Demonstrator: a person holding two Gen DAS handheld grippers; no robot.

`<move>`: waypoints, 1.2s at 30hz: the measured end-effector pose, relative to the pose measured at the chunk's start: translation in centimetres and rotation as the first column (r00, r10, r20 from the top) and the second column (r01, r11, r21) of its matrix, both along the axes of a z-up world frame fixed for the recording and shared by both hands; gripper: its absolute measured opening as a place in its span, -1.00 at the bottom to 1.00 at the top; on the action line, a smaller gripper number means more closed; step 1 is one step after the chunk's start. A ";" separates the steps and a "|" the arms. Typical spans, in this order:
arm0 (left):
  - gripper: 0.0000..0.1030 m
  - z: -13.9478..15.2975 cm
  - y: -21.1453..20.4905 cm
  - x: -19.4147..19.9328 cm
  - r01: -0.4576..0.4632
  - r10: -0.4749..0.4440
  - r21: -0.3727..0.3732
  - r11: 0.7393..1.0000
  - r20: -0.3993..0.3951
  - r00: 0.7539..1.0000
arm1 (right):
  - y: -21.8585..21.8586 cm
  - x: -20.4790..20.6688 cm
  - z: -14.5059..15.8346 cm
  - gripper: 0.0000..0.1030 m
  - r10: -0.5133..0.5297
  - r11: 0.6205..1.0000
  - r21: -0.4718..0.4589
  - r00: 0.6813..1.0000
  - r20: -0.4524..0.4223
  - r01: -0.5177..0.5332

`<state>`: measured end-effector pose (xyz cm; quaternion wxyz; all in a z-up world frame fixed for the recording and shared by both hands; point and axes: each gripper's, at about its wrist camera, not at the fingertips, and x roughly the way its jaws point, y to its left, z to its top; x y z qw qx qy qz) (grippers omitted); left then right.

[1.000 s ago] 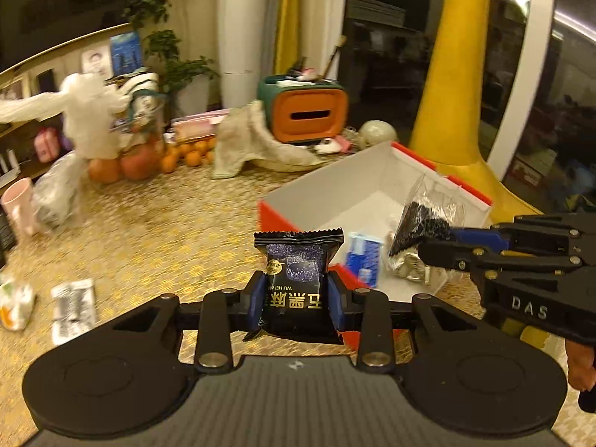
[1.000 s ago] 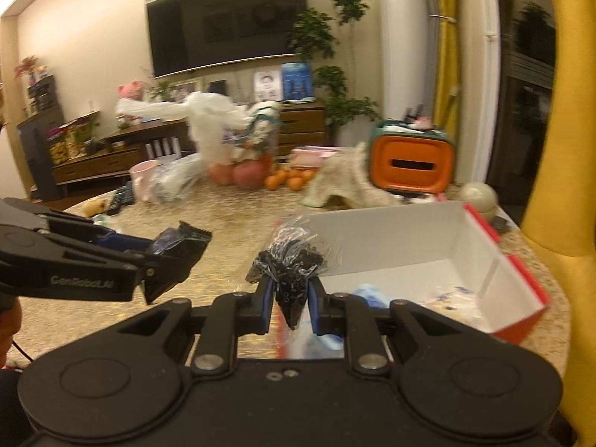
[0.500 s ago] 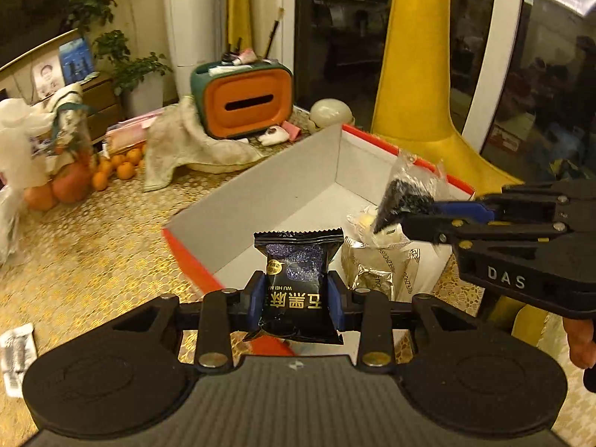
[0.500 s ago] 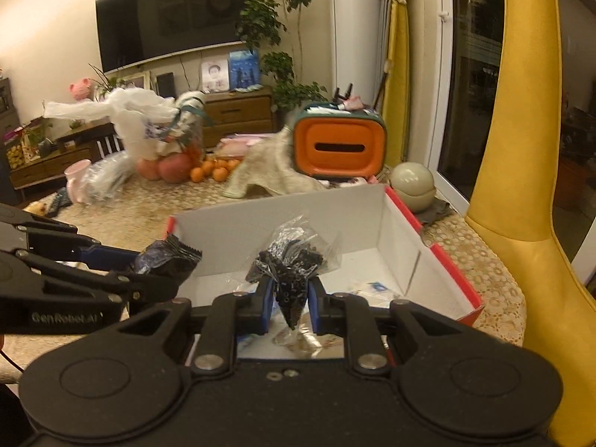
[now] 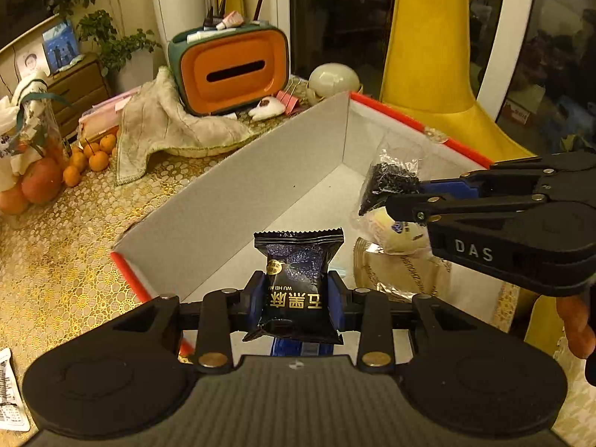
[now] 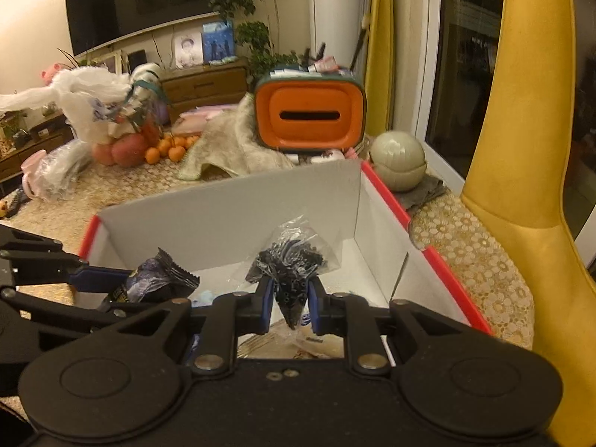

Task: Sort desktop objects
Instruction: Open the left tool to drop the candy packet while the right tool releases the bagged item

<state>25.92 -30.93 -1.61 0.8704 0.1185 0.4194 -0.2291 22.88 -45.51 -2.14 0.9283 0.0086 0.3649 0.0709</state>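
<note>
My left gripper (image 5: 297, 300) is shut on a black snack packet (image 5: 298, 272) with Chinese writing, held above the near wall of a white box with red rims (image 5: 260, 186). My right gripper (image 6: 290, 300) is shut on a clear bag of small black pieces (image 6: 294, 264), held over the same box (image 6: 231, 219). In the left wrist view the right gripper (image 5: 402, 197) and its bag (image 5: 391, 178) are at the right, over the box. In the right wrist view the left gripper (image 6: 123, 283) and its packet (image 6: 160, 283) are at the left. Several packets (image 5: 402, 272) lie in the box.
An orange and green tissue box (image 5: 231, 70) with a beige cloth (image 5: 167, 126) stands behind the box. Oranges and apples (image 5: 56, 171) lie far left. A pale round jar (image 6: 398, 160) sits by the window. A yellow chair (image 6: 521, 149) is at the right. A white packet (image 5: 11, 391) lies near left.
Both grippers have moved forward over the box with their packets still held. The box now fills the middle of both views.
</note>
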 end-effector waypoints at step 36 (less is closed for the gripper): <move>0.33 0.8 1.9 -0.6 0.009 -0.011 -0.095 0.995 -0.018 1.000 | -0.7 0.5 -0.1 0.07 -0.045 0.996 0.069 0.997 -0.061 0.049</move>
